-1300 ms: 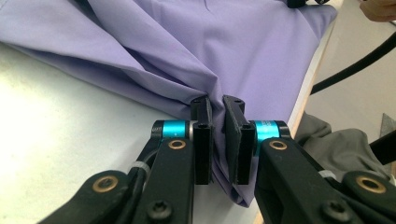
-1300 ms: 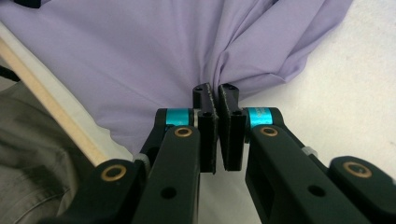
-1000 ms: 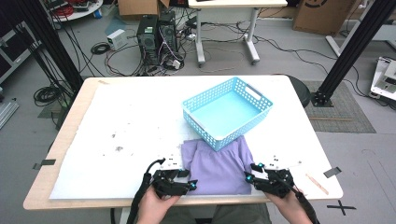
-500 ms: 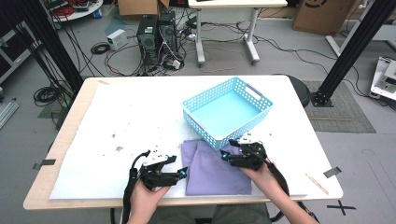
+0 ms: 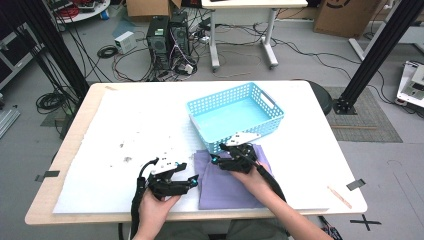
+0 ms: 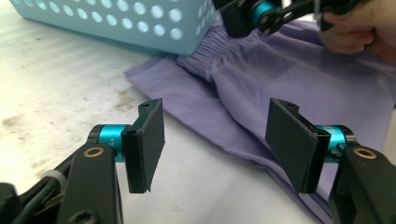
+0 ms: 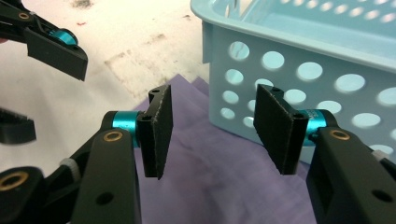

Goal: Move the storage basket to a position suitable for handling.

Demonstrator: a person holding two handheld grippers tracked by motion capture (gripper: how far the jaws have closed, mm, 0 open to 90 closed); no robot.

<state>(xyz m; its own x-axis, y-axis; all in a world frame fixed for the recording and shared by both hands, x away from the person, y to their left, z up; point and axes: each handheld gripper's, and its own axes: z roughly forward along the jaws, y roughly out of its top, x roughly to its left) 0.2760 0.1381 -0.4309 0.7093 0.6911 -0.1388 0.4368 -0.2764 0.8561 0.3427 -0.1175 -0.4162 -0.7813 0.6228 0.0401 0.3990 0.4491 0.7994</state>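
A purple cloth (image 5: 235, 187) lies flat on the white-covered table, its far edge tucked against a light blue perforated basket (image 5: 235, 115). My left gripper (image 5: 192, 181) stands open just off the cloth's left edge, pointing right. In the left gripper view the cloth (image 6: 261, 98) spreads beyond the open left gripper (image 6: 219, 140), with nothing between the jaws. My right gripper (image 5: 216, 161) is open over the cloth's far left corner, close to the basket wall. In the right gripper view, the open right gripper (image 7: 217, 135) hangs above the cloth (image 7: 210, 182), beside the basket (image 7: 317, 60).
The table's white cover (image 5: 140, 125) has dark smudges at the left. A wooden stick (image 5: 339, 196) lies near the front right corner. Computer towers (image 5: 167, 35), cables and black frame posts stand on the floor beyond the table.
My right gripper has moved from the cloth's front right corner up and left to its far corner by the basket. My left gripper has shifted slightly left and away from the front edge.
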